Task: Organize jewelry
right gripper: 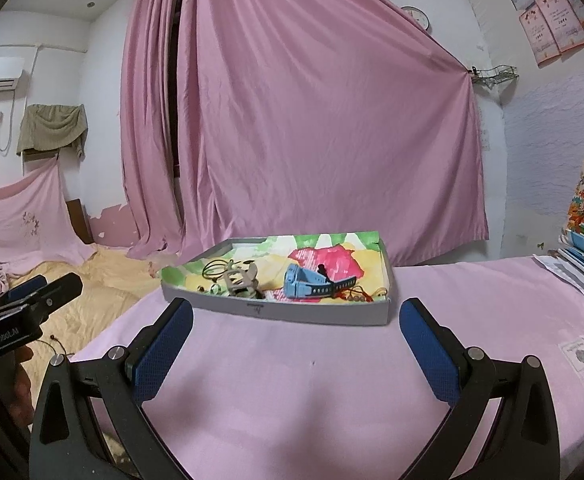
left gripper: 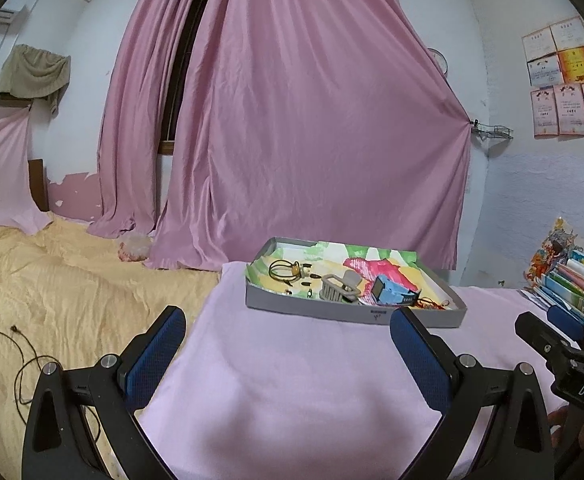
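**A:** Where was the jewelry when you paused?

**B:** All of it sat in the shallow grey cardboard tray (right gripper: 312, 314) lined with bright flower-printed paper, on the pink cloth-covered tabletop (right gripper: 332, 380). The blue plastic wristwatch with its dark strap (right gripper: 312, 284) lay right of the middle, its strap running roughly left to right along the tray's near wall. The tan plastic claw hair clip (right gripper: 244, 280) lay left of it, and the dark cord loop necklace (left gripper: 282, 270) further left and back. A thin red string piece (right gripper: 362, 294) lay by the near right corner.

**A:** And which way did that lie from your grippers?

**B:** Straight ahead of both, past the fingertips, with bare cloth between. Your right gripper (right gripper: 296, 338) faced the tray nearly square on, with the watch just right of its centre line. Your left gripper (left gripper: 288, 344) stood further left, so the tray sat ahead and to the right of it, the clip and the necklace nearer its side.

**A:** Were the jaws ready?

**B:** Both stood spread wide, the blue pads apart and nothing between them. In my judgement your right hand was the better placed for the watch. Because the strap lay across your line of approach, you could have closed across its narrow width without turning the wrist much. The left suited the clip.
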A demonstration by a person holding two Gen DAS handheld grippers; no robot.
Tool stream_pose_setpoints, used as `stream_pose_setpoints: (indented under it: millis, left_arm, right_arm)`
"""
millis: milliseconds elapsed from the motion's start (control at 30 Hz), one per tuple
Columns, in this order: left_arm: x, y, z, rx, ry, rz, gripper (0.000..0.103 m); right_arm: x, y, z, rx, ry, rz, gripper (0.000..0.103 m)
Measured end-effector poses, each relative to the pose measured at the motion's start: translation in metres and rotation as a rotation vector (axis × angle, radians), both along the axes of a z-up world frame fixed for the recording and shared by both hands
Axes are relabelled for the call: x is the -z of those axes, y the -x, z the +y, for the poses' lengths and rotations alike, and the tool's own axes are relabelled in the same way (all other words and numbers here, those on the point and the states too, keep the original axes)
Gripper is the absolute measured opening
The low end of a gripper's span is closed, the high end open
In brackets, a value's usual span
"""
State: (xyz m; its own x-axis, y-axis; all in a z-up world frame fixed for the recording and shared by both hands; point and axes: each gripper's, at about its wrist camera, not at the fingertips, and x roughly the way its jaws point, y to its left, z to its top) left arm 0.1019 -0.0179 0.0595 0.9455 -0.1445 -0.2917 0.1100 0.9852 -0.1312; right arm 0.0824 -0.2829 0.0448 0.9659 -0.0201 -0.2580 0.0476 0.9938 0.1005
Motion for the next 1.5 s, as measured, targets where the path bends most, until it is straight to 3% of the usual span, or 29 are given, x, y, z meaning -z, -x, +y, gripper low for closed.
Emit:
stream_pose_setpoints:
  millis: [767, 1500]
  left_arm:
    - [0.024, 0.048, 0.007, -0.023, -0.041, -0.004, 0.103]
    - [0.041, 0.029, -0.002, -0.004, -0.07, 0.002, 0.103]
  right_arm:
    - [0.017, 0.077, 0.002, 0.006, 0.032, -0.049, 0.102]
    - [0.036, 0.064, 0.008, 0.119, 0.064, -0.043, 0.102]
